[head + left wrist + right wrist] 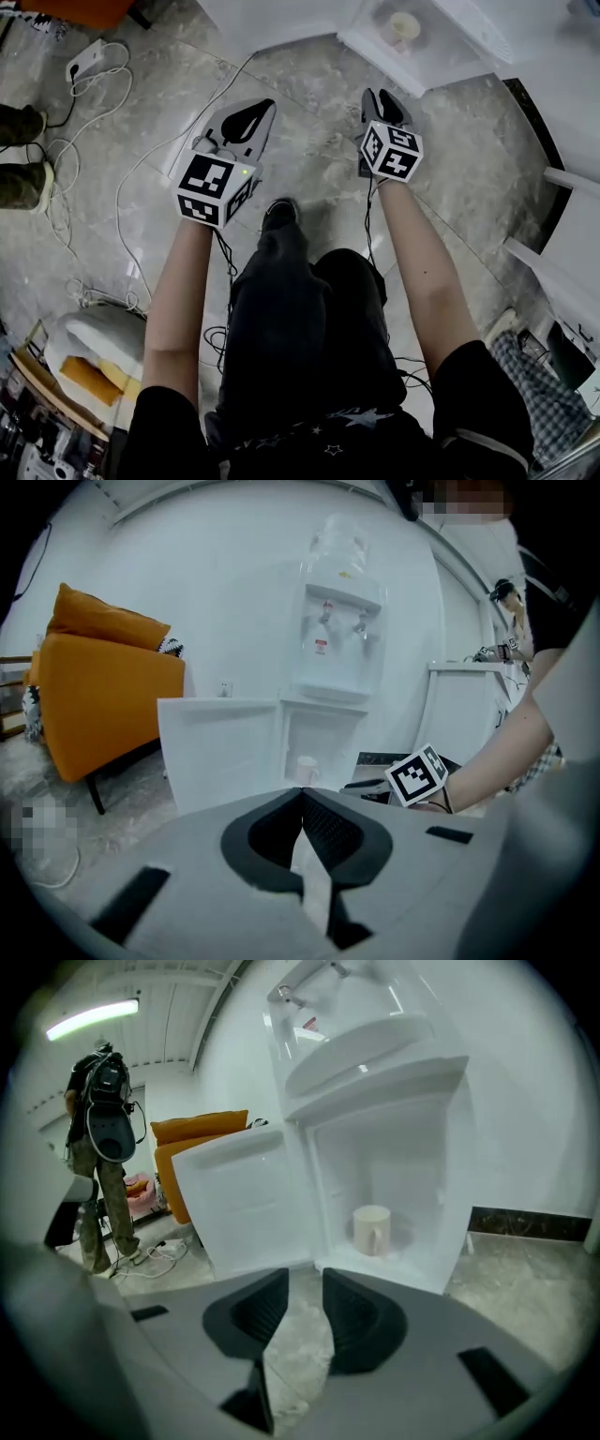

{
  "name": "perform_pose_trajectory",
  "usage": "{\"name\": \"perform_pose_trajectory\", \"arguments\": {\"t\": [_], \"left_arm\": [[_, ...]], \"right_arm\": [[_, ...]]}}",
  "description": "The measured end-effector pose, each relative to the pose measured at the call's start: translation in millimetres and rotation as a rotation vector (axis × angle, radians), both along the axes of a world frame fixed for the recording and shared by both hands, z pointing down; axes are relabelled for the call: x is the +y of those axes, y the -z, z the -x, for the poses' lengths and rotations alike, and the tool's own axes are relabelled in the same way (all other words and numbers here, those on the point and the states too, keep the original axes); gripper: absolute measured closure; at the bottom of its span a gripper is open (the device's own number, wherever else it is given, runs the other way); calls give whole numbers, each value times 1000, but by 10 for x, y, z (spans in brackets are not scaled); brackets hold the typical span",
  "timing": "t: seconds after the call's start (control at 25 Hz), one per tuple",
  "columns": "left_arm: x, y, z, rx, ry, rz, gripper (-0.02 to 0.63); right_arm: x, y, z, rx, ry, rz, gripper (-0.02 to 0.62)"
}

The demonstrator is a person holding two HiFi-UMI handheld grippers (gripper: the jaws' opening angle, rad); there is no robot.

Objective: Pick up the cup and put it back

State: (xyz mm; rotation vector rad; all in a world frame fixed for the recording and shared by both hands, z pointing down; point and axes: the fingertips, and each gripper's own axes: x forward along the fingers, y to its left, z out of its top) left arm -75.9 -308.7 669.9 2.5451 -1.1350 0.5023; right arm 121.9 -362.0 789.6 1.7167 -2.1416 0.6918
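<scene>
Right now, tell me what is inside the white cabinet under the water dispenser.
One cream handled mug stands upright in the white cabinet; nothing else shows. The spot behind it is covered.

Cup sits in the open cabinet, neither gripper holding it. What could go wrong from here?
The right gripper has jaws only narrowly apart; the cup looks wider, so it may be nudged over rather than gripped. The open door juts out beside the cup and could be bumped reaching in. Loose floor cables could snag underfoot.
</scene>
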Motion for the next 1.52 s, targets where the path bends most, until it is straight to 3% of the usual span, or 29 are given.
{"name": "perform_pose_trajectory", "arguments": {"t": [0.12, 0.24, 0.4, 0.56, 0.72, 0.88, 1.12, 1.24, 1.52], "left_arm": [[307, 388, 65, -15, 32, 31, 595], [641, 930, 31, -17, 46, 51, 595], [1184, 1807, -90, -1, 39, 51, 595], [1858, 2657, -101, 7, 92, 47, 595], [2535, 3187, 38, 50, 180, 78, 595], [3072, 3566, 249, 53, 219, 97, 595], [3584, 3992, 548, 132, 340, 54, 595], [3942, 4274, 566, 159, 303, 32, 595], [5055, 4774, 684, 139, 210, 12, 595]], "right_arm": [[381, 489, 63, 35, 51, 2, 491], [781, 1181, 54, 90, 111, -29, 560], [1241, 2265, -16, 90, 119, -65, 588], [1666, 3417, -61, 89, 150, -125, 589], [2061, 4201, -150, 78, 183, -157, 589], [2470, 4614, -238, 140, 185, -164, 589], [3113, 4968, -123, 208, 161, -190, 589], [3511, 5203, 46, 200, 156, -205, 589], [4597, 5872, 452, 118, 142, -242, 589]]}}
